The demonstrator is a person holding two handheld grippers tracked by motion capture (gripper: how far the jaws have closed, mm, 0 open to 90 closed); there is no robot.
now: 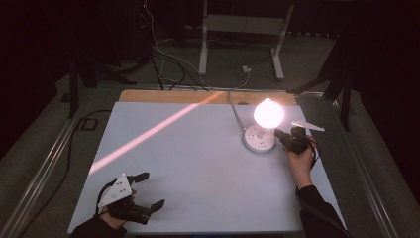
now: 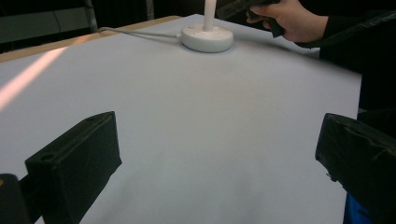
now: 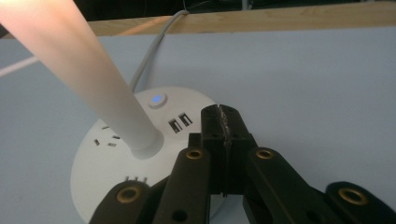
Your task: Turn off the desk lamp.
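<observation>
The lit desk lamp [image 1: 268,114] stands on the far right part of the white table [image 1: 198,163], its glowing bulb head on a pale stem [image 3: 93,79] that rises from a round white base [image 3: 107,158] carrying sockets, two USB ports and a blue-lit round button [image 3: 158,99]; a grey cord [image 3: 154,46] runs off the back edge. The right gripper [image 3: 223,126] has its jaws pressed together with nothing between them, tips over the base's rim just beside the USB ports and near the button. Judging from this, the step looks like a press on that button: the closed tips should slide slightly toward the stem and come straight down on the button, gently, so the light base does not skid or tip. The left gripper [image 1: 143,191] rests near the table's front left corner, jaws wide apart and empty, well away.
</observation>
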